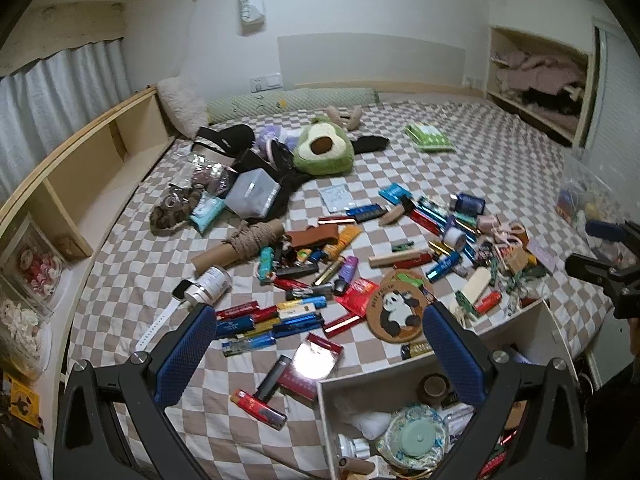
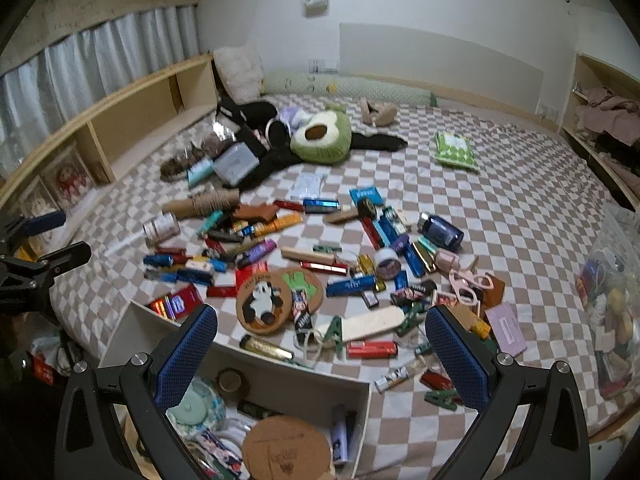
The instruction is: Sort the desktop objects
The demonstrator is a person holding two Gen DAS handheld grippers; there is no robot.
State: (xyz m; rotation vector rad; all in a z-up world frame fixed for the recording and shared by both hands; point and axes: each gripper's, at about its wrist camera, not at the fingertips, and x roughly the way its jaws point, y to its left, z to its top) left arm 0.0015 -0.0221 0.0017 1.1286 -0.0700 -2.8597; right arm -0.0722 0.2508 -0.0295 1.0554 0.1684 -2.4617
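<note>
A checkered bed (image 1: 140, 264) is strewn with several lighters, small boxes, clips and tubes. A round panda coaster (image 1: 400, 312) (image 2: 262, 300) lies near the front edge. My left gripper (image 1: 320, 356) is open above a red cigarette box (image 1: 316, 364), a black cylinder (image 1: 274, 376) and a red lighter (image 1: 258, 402), holding nothing. My right gripper (image 2: 320, 354) is open and empty over the far rim of a white storage box (image 2: 280, 368) (image 1: 332, 400). The box holds a cork coaster (image 2: 286, 448), a tape roll (image 2: 230, 380) and a teal-lidded item (image 1: 418, 436).
An avocado plush (image 1: 322, 150) and black clothing lie at the back of the bed. A wooden shelf (image 1: 80, 168) runs along the left side. A clear bag of items (image 2: 612, 300) sits at the right. A green tissue pack (image 2: 456, 152) lies apart.
</note>
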